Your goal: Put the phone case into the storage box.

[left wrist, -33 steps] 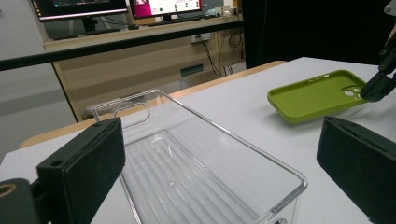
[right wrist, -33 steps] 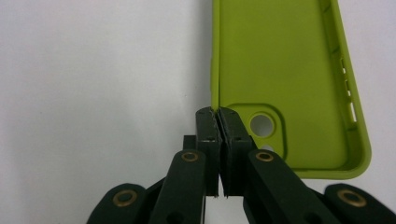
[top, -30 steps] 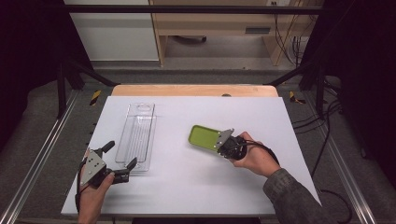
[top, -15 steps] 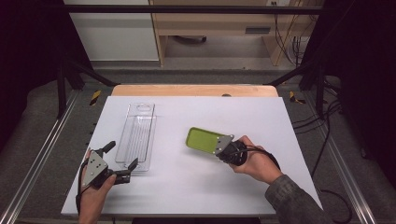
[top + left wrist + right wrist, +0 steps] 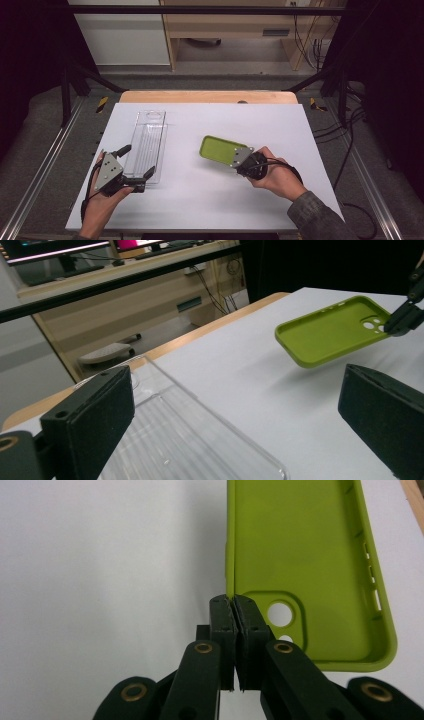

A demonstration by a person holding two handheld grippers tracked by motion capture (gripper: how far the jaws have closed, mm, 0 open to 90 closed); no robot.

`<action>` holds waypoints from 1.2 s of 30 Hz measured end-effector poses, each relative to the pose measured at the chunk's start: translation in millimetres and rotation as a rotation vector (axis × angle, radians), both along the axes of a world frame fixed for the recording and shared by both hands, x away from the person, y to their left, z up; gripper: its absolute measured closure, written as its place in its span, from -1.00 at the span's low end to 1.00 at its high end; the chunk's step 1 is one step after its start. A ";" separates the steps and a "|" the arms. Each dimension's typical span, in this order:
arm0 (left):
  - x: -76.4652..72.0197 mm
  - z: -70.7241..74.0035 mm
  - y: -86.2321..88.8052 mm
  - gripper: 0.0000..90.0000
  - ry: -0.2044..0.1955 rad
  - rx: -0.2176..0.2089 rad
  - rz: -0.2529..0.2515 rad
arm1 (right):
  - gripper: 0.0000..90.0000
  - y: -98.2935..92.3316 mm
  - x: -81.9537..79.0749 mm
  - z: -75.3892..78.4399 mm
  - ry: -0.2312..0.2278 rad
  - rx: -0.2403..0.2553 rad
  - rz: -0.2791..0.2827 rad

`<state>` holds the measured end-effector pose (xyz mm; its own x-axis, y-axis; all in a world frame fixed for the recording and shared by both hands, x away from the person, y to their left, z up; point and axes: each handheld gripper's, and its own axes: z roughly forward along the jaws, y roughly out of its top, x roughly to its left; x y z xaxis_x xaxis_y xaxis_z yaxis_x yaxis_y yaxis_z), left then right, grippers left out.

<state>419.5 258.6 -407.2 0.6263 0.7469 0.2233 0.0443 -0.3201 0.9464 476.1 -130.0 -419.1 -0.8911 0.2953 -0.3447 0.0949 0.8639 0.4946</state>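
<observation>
A lime-green phone case (image 5: 217,149) hangs a little above the white table, hollow side up. My right gripper (image 5: 233,159) is shut on its side wall beside the camera cut-out. The right gripper view shows the jaws of the right gripper (image 5: 233,605) pinched on the rim of the case (image 5: 300,555). A clear plastic tray (image 5: 147,140) lies lengthwise at the left. My left gripper (image 5: 136,161) stands open over the tray's near end, nothing between its pads. In the left gripper view the tray (image 5: 190,440) lies between the wide jaws of the left gripper (image 5: 235,390), with the case (image 5: 330,330) beyond.
A white table top (image 5: 225,200) has a wooden strip (image 5: 207,96) along its far edge. Metal rails (image 5: 40,170) run down both sides. Beyond the table are a wooden bench and cables on the floor.
The left gripper has risen a little and edged toward the tray's near end. The right gripper has carried the green case slightly to the left.
</observation>
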 end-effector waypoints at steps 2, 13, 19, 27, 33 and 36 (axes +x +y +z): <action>3.3 3.9 -6.8 -0.97 0.007 0.030 -0.017 | 0.95 -0.6 -1.9 2.1 -0.008 0.005 -0.005; 37.4 34.9 -50.1 -0.94 0.012 0.176 -0.092 | 0.95 -2.9 -2.8 4.7 -0.030 0.017 -0.013; 57.6 43.0 -66.6 -0.93 -0.003 0.235 -0.122 | 0.95 -2.6 -2.9 6.0 -0.039 0.016 -0.017; 89.7 61.1 -87.5 -0.90 -0.013 0.286 -0.145 | 0.95 -3.6 -2.4 9.4 -0.052 0.025 -0.012; 94.9 64.3 -95.1 -0.90 -0.010 0.313 -0.160 | 0.95 -2.1 -4.2 9.6 -0.059 0.020 -0.004; 95.8 63.7 -99.4 -0.89 -0.007 0.324 -0.164 | 0.95 -1.6 -4.6 8.9 -0.055 0.025 -0.004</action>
